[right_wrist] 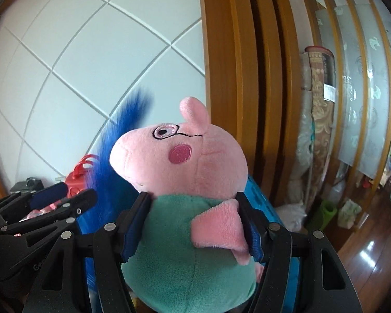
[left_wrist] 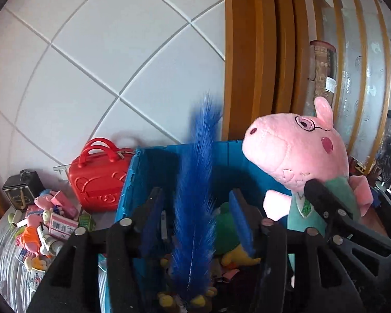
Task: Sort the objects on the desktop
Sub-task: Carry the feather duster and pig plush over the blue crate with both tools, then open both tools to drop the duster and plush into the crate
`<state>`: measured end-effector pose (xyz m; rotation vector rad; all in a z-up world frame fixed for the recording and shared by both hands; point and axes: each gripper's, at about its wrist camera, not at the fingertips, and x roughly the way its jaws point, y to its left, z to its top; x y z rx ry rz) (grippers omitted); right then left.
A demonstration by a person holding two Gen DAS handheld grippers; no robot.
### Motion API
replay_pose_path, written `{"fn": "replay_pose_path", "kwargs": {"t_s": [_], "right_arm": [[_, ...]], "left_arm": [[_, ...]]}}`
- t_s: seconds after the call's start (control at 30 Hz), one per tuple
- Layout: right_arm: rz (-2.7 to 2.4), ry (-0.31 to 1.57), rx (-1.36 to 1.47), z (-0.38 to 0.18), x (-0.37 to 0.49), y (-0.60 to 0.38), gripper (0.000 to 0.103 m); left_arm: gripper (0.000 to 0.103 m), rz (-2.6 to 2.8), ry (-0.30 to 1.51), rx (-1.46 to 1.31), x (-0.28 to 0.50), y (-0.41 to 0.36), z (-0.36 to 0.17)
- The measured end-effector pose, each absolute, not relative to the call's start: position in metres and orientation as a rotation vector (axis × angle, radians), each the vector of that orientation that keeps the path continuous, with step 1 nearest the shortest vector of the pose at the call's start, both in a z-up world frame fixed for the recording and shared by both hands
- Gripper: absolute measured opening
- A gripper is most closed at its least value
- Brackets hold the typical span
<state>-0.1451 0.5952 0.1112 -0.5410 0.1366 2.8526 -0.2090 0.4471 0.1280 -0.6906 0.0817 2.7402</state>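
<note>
In the left wrist view a long blue feathery toy (left_wrist: 195, 182) stands upright between the blue pads of my left gripper (left_wrist: 195, 194). The pads stand apart from it on both sides, so the gripper is open, over an open blue bin (left_wrist: 153, 161). My right gripper (right_wrist: 193, 198) is shut on a pink pig plush (right_wrist: 179, 156) in a green dress, its pads pressing the body under the head. The pig (left_wrist: 294, 148) and a right finger (left_wrist: 323, 200) show just right of the bin. The left gripper (right_wrist: 65, 197) appears at the left of the right wrist view.
Inside the bin lie a green plush (left_wrist: 225, 214), a yellow plush (left_wrist: 237, 258) and other toys. Left of it stand a red toy case (left_wrist: 99, 180), a black box (left_wrist: 20, 190) and a heap of small toys (left_wrist: 44, 224). A wooden door frame (left_wrist: 250, 52) rises behind.
</note>
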Motion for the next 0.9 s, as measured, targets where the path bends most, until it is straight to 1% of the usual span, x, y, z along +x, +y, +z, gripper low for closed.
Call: {"fn": "replay_pose_path", "kwargs": {"t_s": [0.1, 0.2, 0.4, 0.43, 0.47, 0.5, 0.53, 0.57, 0.6, 0.63, 0.67, 0.9], "right_arm": [[2.860, 0.104, -0.495, 0.110, -0.143, 0.591, 0.064], [2.859, 0.043, -0.442, 0.115, -0.139, 0.587, 0.064], [2.848, 0.002, -0.389, 0.122, -0.127, 0.579, 0.064], [2.847, 0.005, -0.388, 0.122, -0.125, 0.578, 0.066], [2.843, 0.010, -0.389, 0.122, -0.123, 0.579, 0.071], [2.840, 0.015, -0.387, 0.122, -0.120, 0.579, 0.075], [2.837, 0.020, -0.382, 0.122, -0.116, 0.580, 0.083], [2.835, 0.022, -0.376, 0.122, -0.112, 0.579, 0.091], [2.834, 0.023, -0.371, 0.121, -0.107, 0.577, 0.093], [2.833, 0.028, -0.361, 0.120, -0.101, 0.577, 0.099], [2.831, 0.035, -0.350, 0.119, -0.095, 0.576, 0.103], [2.840, 0.099, -0.279, 0.109, -0.062, 0.573, 0.103]], "left_arm": [[0.060, 2.748, 0.060, -0.698, -0.208, 0.442, 0.126], [0.061, 2.759, 0.059, -0.709, -0.208, 0.439, 0.123], [0.061, 2.773, 0.047, -0.703, -0.198, 0.432, 0.121], [0.062, 2.775, 0.045, -0.698, -0.195, 0.430, 0.121], [0.062, 2.775, 0.046, -0.689, -0.191, 0.428, 0.122], [0.066, 2.777, 0.050, -0.675, -0.186, 0.426, 0.122], [0.071, 2.780, 0.055, -0.659, -0.182, 0.423, 0.123], [0.072, 2.789, 0.062, -0.640, -0.176, 0.421, 0.123], [0.075, 2.800, 0.073, -0.618, -0.170, 0.418, 0.123], [0.078, 2.807, 0.082, -0.603, -0.164, 0.414, 0.122], [0.079, 2.811, 0.086, -0.596, -0.160, 0.412, 0.122], [0.079, 2.865, 0.054, -0.511, -0.131, 0.381, 0.114]]}}
